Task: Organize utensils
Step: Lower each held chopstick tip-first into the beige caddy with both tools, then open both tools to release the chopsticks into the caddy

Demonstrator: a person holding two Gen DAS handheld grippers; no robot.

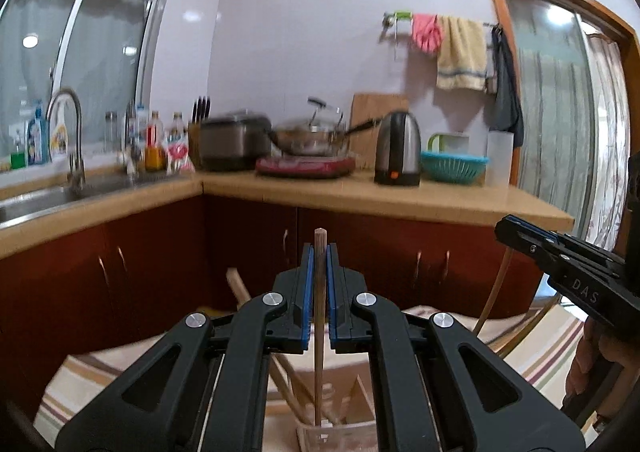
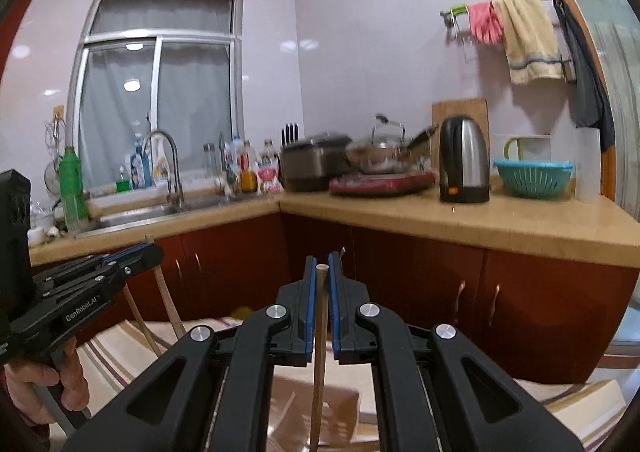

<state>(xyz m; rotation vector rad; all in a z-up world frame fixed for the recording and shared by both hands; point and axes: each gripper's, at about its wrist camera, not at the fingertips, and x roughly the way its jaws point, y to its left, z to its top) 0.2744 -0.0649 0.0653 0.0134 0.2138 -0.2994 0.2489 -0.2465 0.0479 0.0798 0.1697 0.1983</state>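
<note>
- My left gripper [image 1: 319, 252] is pinching a ribbed pale wooden chopstick [image 1: 319, 332] between its blue pads; the stick stands upright, its blunt top just above the fingertips.
- Only the left wrist view shows where that stick ends: its lower tip sits inside a clear plastic container [image 1: 340, 434] at the bottom edge of the frame, with other wooden utensils [image 1: 288, 380] leaning in it.
- My right gripper [image 2: 319, 268] holds a smooth, darker wooden chopstick [image 2: 319, 364], also upright with its long axis running vertically. The blue pads stand close on either side of it; I cannot tell whether they actually press it.
- The right wrist view shows that stick running down over a brown cardboard box [image 2: 320, 404], its lower end cut off by the frame.
- Each view catches the other gripper from the side: the right one at the right edge of the left view, the left one at the left edge of the right view, with my hand [image 2: 36, 380] on its grip.
- Under both grippers lies a striped cream cloth [image 2: 120, 356].
- Behind runs an L-shaped tan countertop [image 2: 500, 220] over red-brown cabinets [image 2: 420, 284], carrying a steel sink [image 2: 132, 218], a steel electric kettle [image 2: 464, 164] and a teal plastic colander [image 2: 532, 178].
- A yellow towel [image 2: 530, 40] hangs on the white tiled wall.
</note>
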